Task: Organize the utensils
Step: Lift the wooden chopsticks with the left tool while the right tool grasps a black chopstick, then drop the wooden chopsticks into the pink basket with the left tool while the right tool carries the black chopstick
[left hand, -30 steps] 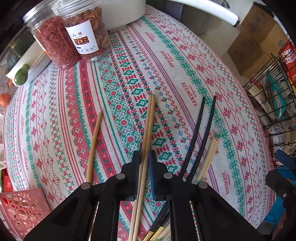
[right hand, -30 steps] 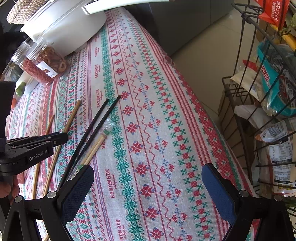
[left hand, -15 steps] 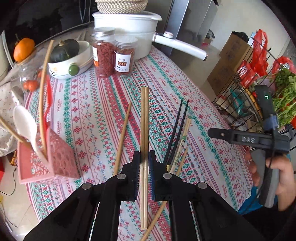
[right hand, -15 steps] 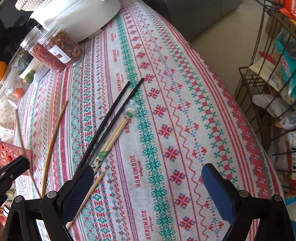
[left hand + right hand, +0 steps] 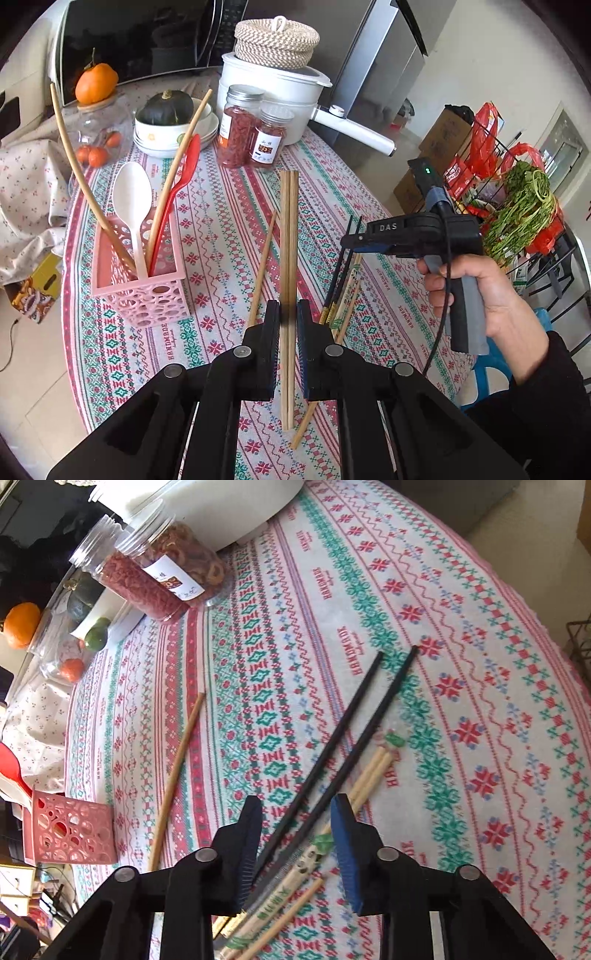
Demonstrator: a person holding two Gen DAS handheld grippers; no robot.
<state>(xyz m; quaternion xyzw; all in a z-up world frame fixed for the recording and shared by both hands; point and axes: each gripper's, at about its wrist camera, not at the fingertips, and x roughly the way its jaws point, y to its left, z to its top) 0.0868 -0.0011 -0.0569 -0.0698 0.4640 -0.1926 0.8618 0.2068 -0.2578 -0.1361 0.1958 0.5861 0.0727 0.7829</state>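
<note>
Left gripper (image 5: 287, 325) has lifted its clamped pair of long wooden chopsticks (image 5: 288, 236) toward the pink perforated plastic basket (image 5: 140, 295); right gripper (image 5: 295, 834) is closing around the black chopsticks (image 5: 354, 716), not yet pinched.

A round worktop (image 5: 229, 221) under a cloth patterned in red and green bands stands on a pale tiled floor (image 5: 33, 369). Behind it a dark-glassed microwave (image 5: 140, 37) sits to the left and a tall steel fridge (image 5: 373, 74) to the right. The wall (image 5: 491, 55) past the fridge is plain white and brightly lit. A brown carton (image 5: 439, 136) rests on the floor by it. At the far right a black wire rack (image 5: 554, 254) holds greens and red bags.
</note>
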